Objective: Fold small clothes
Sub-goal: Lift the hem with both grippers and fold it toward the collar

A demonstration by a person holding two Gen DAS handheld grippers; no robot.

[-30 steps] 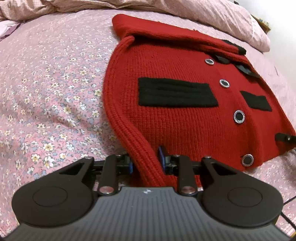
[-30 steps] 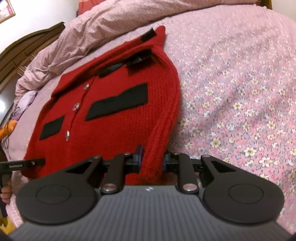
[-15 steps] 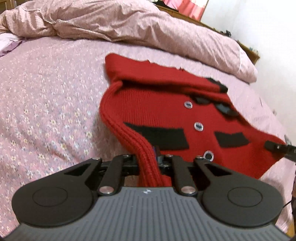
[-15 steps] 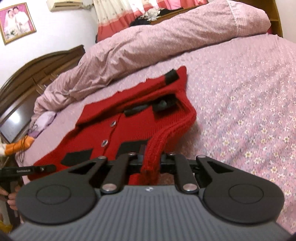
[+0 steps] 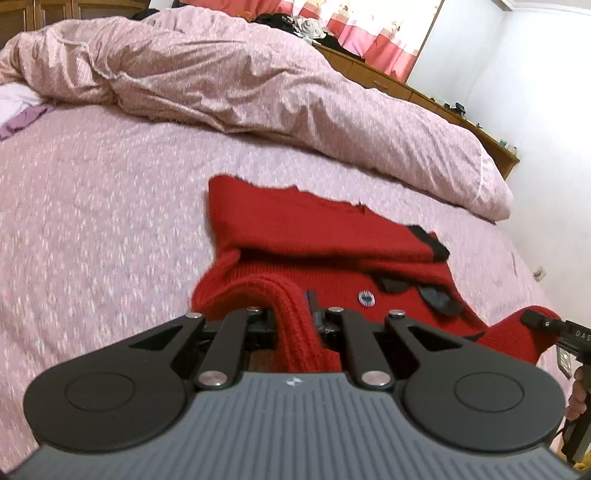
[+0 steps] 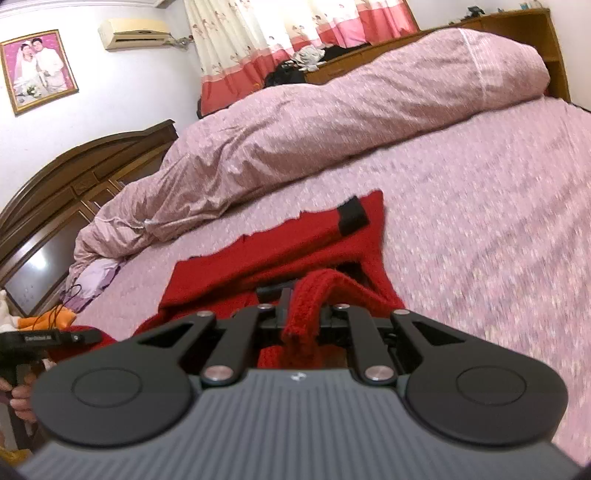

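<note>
- Left wrist view: left tongs clamped tight on ribbed hem edge of red cardigan, knit bunched up betw. the jaws & hanging down behind them.
- Same view only: one silver button, black collar trim, right tongs poking in at right edge w/ red knit pinched at the tip.
- Right wrist view: right tongs closed narrow on the other ribbed hem corner of cardigan; black cuff patch at far end.
- Right view only: framed photo, AC unit, dark wood headboard, left tongs at left edge, fingers of a hand on its grip.
- Both views: cardigan's far half flat on floral pink bed sheet, near hem raised off it; rumpled pink duvet beyond.
- Vs 1 s ago: cardigan was flat, both black pockets & four buttons on show; now front rolled up toward the cams, pockets gone from sight, more room visible. Jaws were a bit wider on the left then.
- Hard to make out: pad contact itself hidden by bunched knit & tong linkages; sheet pattern motion-blurred; lower hem behind the tool bodies unseen; hand at right edge of left view cut off.
</note>
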